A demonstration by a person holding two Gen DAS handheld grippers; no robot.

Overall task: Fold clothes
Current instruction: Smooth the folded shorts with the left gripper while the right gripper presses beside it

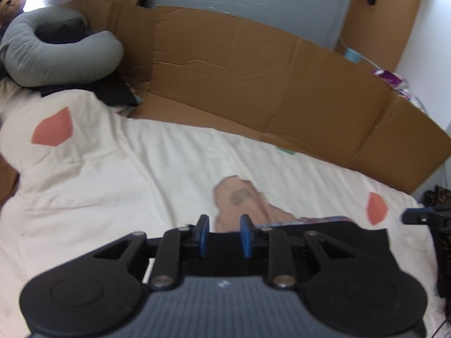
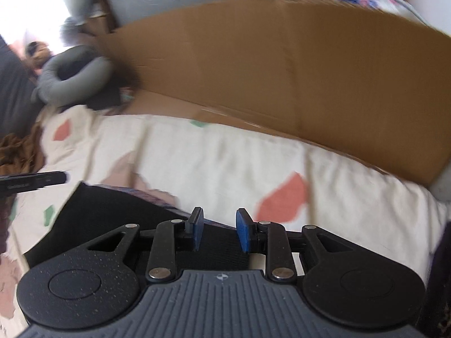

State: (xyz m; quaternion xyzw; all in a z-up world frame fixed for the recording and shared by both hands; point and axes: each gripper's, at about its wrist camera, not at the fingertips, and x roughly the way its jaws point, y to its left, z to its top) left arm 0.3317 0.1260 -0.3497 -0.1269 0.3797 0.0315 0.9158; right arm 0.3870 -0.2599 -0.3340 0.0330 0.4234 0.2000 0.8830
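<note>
- Black garment (image 2: 112, 214) lies flat on the bed, directly under both grippers; in the right wrist view it spreads from 6 o'clock out toward 9 o'clock, with a patterned strip showing along its far edge.
- Left gripper (image 1: 224, 235) is released: its blue pads stand apart with nothing pinched between them, and the dark cloth sits just below the fingertips.
- Right gripper (image 2: 218, 232) is likewise released, pads parted above the black fabric, gripping nothing.
- Judged from this, a fold looks to have been set down, and the next grasp needs choosing. To do it well, each gripper should take a clean outer edge or corner of the garment, not the middle, and catch only the garment's layers, leaving the bedsheet (image 1: 141, 174) out of the pinch.
- Both views are blurred, so the exact fold lines of the garment cannot be read.
- Room: the cream bedsheet with coral patches is open from 10 to 1 o'clock ahead of the garment, enough to carry an edge forward.
- Limits: a cardboard wall (image 1: 282, 90) bounds the bed from 12 to 3 o'clock; a grey curved pillow (image 1: 56, 53) and dark clothing sit at 10 o'clock, well apart from the garment.
- In the left wrist view, the other gripper's tip shows at 3 o'clock, near enough to mind when swinging inward.
</note>
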